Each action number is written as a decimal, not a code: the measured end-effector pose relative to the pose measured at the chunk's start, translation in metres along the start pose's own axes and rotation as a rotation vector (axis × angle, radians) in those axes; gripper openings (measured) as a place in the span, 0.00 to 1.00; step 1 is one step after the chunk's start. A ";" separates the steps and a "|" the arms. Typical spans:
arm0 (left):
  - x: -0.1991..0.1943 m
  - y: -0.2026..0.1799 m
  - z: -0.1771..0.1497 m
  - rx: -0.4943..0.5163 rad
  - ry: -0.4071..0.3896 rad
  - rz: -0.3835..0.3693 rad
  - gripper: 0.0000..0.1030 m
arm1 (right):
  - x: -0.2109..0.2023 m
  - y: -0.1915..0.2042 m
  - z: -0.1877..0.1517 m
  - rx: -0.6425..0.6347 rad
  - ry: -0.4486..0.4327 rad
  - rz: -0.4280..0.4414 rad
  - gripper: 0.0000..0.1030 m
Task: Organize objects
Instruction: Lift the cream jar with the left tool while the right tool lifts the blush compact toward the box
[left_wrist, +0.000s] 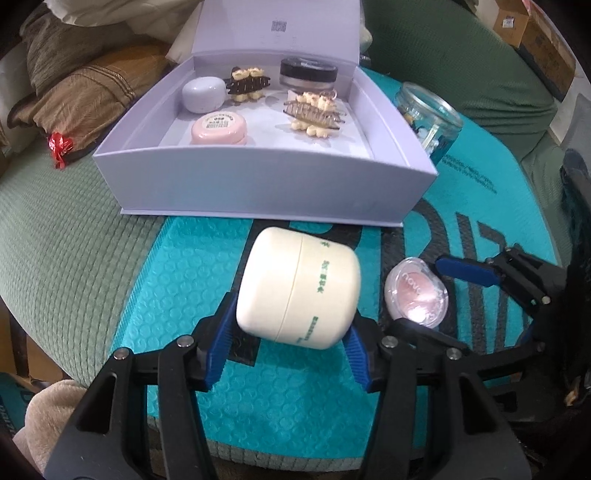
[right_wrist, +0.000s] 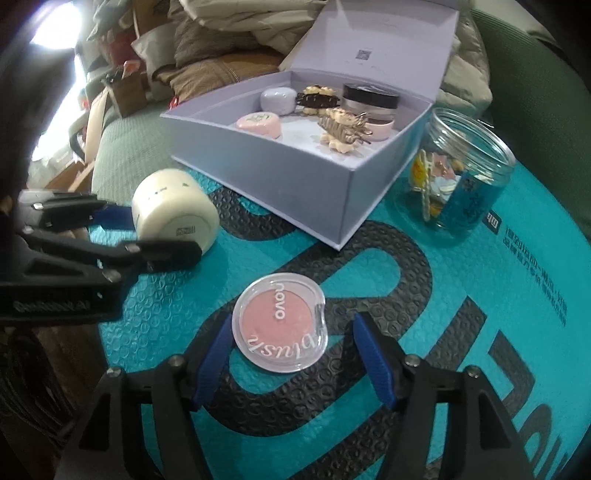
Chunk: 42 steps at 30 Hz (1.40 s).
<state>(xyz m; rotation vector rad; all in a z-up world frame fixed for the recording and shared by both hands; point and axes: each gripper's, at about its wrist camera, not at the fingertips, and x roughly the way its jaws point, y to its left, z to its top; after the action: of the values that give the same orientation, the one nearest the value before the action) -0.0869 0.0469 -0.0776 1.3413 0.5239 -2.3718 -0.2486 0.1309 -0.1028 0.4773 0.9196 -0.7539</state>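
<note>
A cream jar (left_wrist: 299, 288) lies on its side between the blue fingers of my left gripper (left_wrist: 288, 354), which is shut on its two ends; the right wrist view shows the same jar (right_wrist: 173, 210) in that gripper (right_wrist: 144, 236). A round pink blush compact (right_wrist: 280, 325) lies flat on the teal bubble mailer (right_wrist: 480, 295). My right gripper (right_wrist: 293, 356) stands open around it, with a gap on each side. In the left wrist view the compact (left_wrist: 415, 291) sits just right of the jar.
An open lavender box (left_wrist: 258, 181) stands behind, lid up, holding a white case (left_wrist: 203, 94), a pink jar (left_wrist: 218, 127), two hair clips and a black-lidded jar (left_wrist: 308, 72). A clear plastic jar (right_wrist: 461, 177) of small trinkets stands right of the box. Pillows and cartons lie behind.
</note>
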 end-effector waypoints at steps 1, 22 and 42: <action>0.001 -0.001 0.000 0.010 -0.008 0.012 0.52 | 0.000 0.000 0.000 -0.002 -0.001 0.000 0.68; 0.004 -0.010 0.000 0.040 -0.042 0.058 0.47 | 0.001 -0.002 0.002 0.003 -0.026 0.016 0.49; -0.024 -0.018 -0.004 0.058 -0.055 0.038 0.46 | -0.037 0.013 0.001 -0.045 -0.066 0.005 0.49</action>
<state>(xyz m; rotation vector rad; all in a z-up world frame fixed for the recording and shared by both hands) -0.0807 0.0677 -0.0563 1.2942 0.4136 -2.4030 -0.2523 0.1525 -0.0700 0.4121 0.8716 -0.7389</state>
